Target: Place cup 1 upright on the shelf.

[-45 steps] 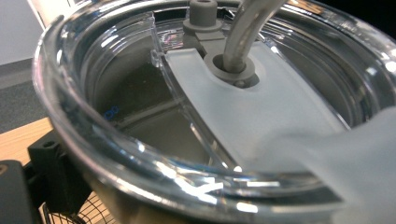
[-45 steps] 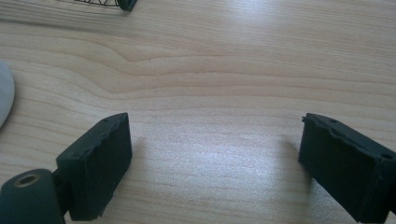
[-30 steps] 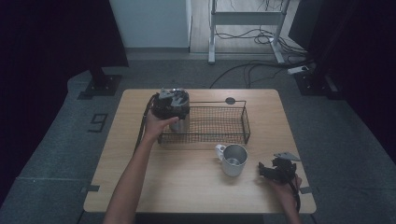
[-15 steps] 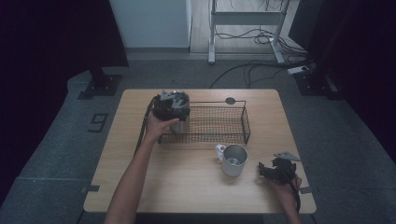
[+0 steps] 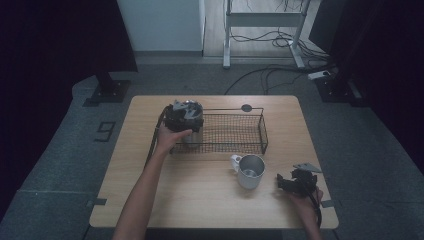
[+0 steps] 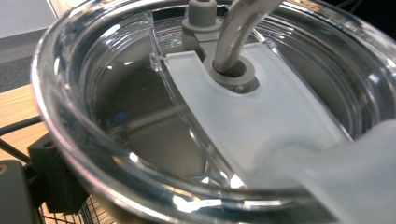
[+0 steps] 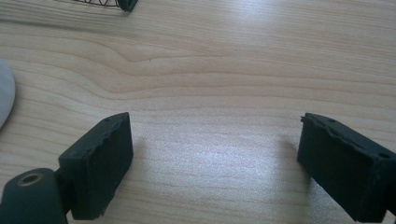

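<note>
A steel tumbler (image 5: 192, 131) with a clear lid (image 6: 140, 116) and a bent metal straw (image 6: 233, 32) stands at the left end of the black wire basket (image 5: 235, 135). My left gripper (image 5: 184, 116) sits over its top, shut on the tumbler at the lid. One black finger (image 6: 51, 182) presses against the lid's outer rim. A steel mug (image 5: 250, 171) with a white handle stands on the table in front of the basket. To its right my right gripper (image 5: 283, 183) rests low over the wood, open (image 7: 215, 154), with nothing between its fingers.
The wooden table (image 5: 200, 200) has bare wood at the front left and along the right side. A small black disc (image 5: 246, 107) lies behind the basket. The mug's pale edge (image 7: 3, 98) and a basket corner (image 7: 126, 3) lie ahead of the right gripper.
</note>
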`<state>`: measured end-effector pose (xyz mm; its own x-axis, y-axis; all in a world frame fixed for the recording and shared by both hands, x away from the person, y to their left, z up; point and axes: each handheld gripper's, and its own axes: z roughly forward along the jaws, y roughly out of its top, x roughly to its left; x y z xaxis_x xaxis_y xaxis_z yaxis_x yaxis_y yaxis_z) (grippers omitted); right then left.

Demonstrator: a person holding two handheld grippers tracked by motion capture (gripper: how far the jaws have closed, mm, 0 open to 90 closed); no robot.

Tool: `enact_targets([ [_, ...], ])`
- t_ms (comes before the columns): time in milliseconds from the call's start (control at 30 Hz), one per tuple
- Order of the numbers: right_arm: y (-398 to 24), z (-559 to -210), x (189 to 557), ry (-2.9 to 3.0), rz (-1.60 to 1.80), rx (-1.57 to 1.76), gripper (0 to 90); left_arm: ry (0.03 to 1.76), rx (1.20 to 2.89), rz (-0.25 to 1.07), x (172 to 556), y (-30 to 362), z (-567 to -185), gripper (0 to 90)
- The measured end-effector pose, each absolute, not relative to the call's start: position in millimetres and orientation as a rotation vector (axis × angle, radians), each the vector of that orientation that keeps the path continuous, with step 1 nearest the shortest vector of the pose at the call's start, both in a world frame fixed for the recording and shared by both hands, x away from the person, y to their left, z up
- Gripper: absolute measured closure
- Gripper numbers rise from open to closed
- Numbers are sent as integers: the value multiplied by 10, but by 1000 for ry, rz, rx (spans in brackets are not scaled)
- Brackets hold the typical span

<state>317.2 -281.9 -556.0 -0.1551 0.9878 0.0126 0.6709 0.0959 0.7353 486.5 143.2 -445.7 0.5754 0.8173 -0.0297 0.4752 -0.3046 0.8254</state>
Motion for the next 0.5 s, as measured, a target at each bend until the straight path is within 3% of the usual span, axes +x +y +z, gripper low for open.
enact_targets([
  [500,-2819,-5560,3171,1883,838,1621,103,1048,1981,511,4873,1413,-4552,37],
])
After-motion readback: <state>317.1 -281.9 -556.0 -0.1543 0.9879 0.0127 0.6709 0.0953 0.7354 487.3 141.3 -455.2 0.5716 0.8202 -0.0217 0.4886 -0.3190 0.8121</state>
